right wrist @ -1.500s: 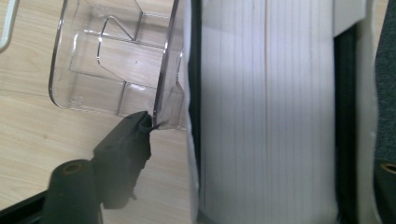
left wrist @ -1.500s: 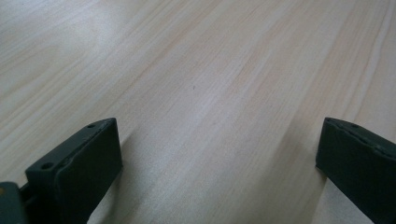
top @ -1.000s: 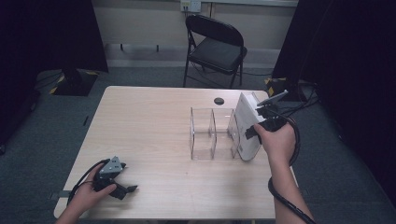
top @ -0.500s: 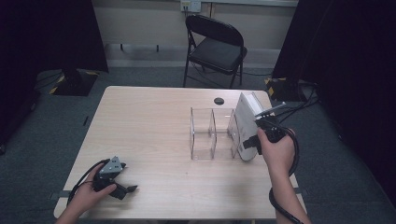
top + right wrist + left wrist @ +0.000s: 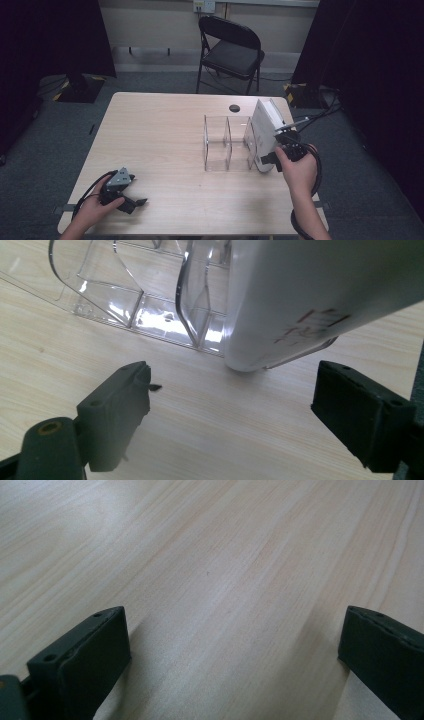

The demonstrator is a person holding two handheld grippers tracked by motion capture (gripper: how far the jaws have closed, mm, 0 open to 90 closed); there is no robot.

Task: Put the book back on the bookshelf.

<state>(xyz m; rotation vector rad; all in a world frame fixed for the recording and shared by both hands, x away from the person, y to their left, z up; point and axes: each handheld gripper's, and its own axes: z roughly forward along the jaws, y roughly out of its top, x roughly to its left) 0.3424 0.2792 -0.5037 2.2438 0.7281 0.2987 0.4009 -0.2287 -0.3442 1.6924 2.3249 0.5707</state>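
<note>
A clear plastic divider rack stands right of the table's middle. A flat white case with red marks on its side leans tilted at the rack's right end, its lower corner on the tabletop. My right gripper is open at the near lower end of the case, jaws on either side of that corner and apart from it. My left gripper is open and rests low on the bare wood near the front left corner, with nothing between its jaws.
A small black round disc lies on the wooden table behind the rack. A black folding chair stands beyond the far edge. Cables trail off the right side. Dark curtains hang on both sides.
My right gripper has come down and back toward the table's front, from beside the upper part of the white case to its lower near end. The left gripper has not moved.
</note>
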